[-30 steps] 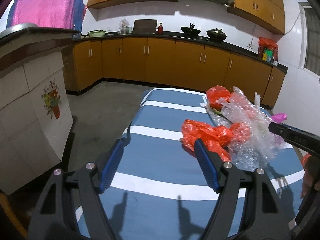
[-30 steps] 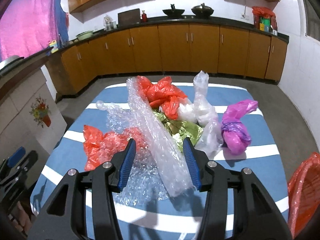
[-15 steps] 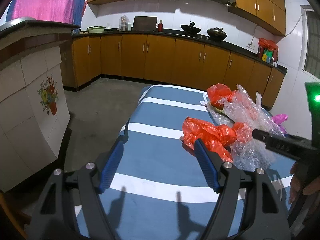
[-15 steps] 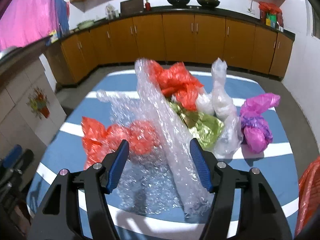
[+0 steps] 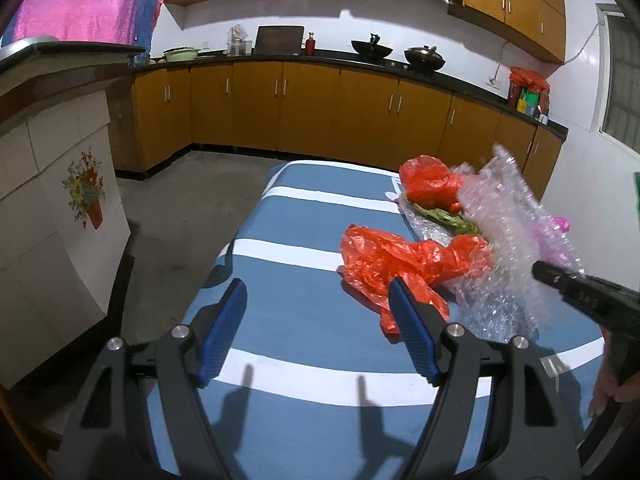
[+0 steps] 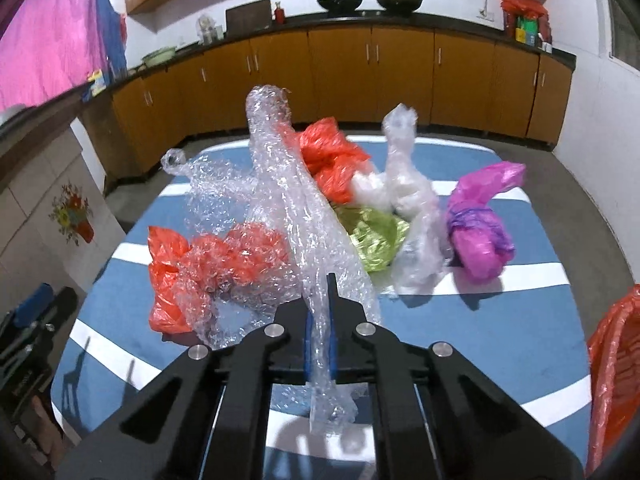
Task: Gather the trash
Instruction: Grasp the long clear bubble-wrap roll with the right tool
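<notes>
My right gripper (image 6: 319, 312) is shut on a long roll of clear bubble wrap (image 6: 296, 208) and lifts its near end off the blue striped table (image 6: 500, 344). The roll also shows in the left wrist view (image 5: 500, 208). Around it lie a red plastic bag (image 6: 168, 264), a second red bag (image 6: 332, 160), a green wrapper (image 6: 376, 240), clear plastic bags (image 6: 408, 200) and a pink bag (image 6: 480, 232). My left gripper (image 5: 316, 320) is open and empty above the table's near left part, just left of the red bag (image 5: 392, 264).
An orange mesh basket (image 6: 612, 368) shows at the right edge of the right wrist view. A tiled counter (image 5: 48, 216) stands left of the table. Brown kitchen cabinets (image 5: 320, 112) line the far wall across a bare floor (image 5: 180, 216).
My right gripper went from open around the bubble wrap to shut on it, and the roll's far end has risen. My left gripper stayed open and shifted only slightly.
</notes>
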`<control>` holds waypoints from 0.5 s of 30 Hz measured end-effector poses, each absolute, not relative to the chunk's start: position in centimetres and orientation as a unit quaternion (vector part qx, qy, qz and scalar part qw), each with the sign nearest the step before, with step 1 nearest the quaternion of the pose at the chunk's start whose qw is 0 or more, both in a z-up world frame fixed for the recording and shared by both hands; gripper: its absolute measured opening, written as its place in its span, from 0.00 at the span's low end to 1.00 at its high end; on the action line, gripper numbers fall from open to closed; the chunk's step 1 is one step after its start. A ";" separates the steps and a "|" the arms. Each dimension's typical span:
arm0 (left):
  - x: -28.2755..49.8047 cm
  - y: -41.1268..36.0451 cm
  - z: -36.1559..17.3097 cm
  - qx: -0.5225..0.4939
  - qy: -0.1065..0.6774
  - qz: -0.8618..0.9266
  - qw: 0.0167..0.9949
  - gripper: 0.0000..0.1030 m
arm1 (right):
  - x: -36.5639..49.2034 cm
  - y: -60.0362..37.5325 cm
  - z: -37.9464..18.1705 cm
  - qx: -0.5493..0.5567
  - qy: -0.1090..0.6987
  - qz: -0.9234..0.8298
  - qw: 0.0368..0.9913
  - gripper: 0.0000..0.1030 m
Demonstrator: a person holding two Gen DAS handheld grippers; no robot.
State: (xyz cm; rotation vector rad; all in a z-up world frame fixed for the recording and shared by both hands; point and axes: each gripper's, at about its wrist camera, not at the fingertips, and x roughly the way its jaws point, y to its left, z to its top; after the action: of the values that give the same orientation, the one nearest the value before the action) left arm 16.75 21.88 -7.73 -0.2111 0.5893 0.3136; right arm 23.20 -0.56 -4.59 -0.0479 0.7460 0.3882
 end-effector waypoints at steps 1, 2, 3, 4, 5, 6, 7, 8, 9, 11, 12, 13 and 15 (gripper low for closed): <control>17.0 21.7 -7.8 -0.102 0.291 0.151 0.939 0.70 | 23.0 -0.9 -4.4 -0.022 0.358 0.186 0.915 0.06; 17.1 21.5 -7.8 -0.101 0.292 0.149 0.939 0.70 | 22.8 -1.3 -4.1 -0.021 0.353 0.184 0.917 0.06; 17.4 21.3 -7.8 -0.099 0.294 0.145 0.939 0.70 | 22.4 -1.7 -3.8 -0.021 0.347 0.181 0.920 0.06; 17.7 21.1 -7.9 -0.097 0.296 0.141 0.940 0.70 | 22.2 -2.1 -3.5 -0.020 0.342 0.178 0.922 0.06; 17.9 20.9 -7.9 -0.095 0.297 0.138 0.940 0.70 | 21.9 -2.7 -3.2 -0.018 0.337 0.175 0.925 0.06; 18.3 20.7 -8.0 -0.093 0.298 0.134 0.941 0.70 | 21.7 -3.1 -3.0 -0.018 0.333 0.172 0.927 0.06; 18.8 20.3 -7.9 -0.090 0.299 0.129 0.941 0.70 | 21.6 -3.5 -2.7 -0.017 0.329 0.168 0.929 0.06; 19.2 20.1 -8.0 -0.088 0.300 0.125 0.942 0.70 | 21.4 -4.0 -2.5 -0.015 0.326 0.164 0.931 0.06; 19.7 19.8 -8.0 -0.087 0.303 0.120 0.941 0.70 | 21.1 -4.7 -2.1 -0.011 0.322 0.159 0.933 0.06; 20.9 19.4 -8.4 -0.084 0.314 0.110 0.939 0.70 | 21.0 -5.6 -1.8 -0.007 0.318 0.153 0.935 0.06; 21.5 19.1 -8.6 -0.082 0.321 0.105 0.938 0.69 | 20.9 -6.2 -1.6 -0.003 0.317 0.149 0.937 0.06; 22.0 18.9 -8.8 -0.081 0.326 0.102 0.936 0.67 | 20.9 -6.6 -1.5 -0.001 0.316 0.145 0.938 0.06; 23.2 18.4 -9.5 -0.079 0.343 0.091 0.932 0.63 | 20.8 -7.4 -1.3 0.002 0.314 0.139 0.939 0.06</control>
State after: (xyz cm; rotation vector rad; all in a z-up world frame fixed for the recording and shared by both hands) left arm 23.20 18.39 -9.47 -0.1609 0.7015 0.1870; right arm 20.84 -7.41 -1.33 0.0050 0.6416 0.2831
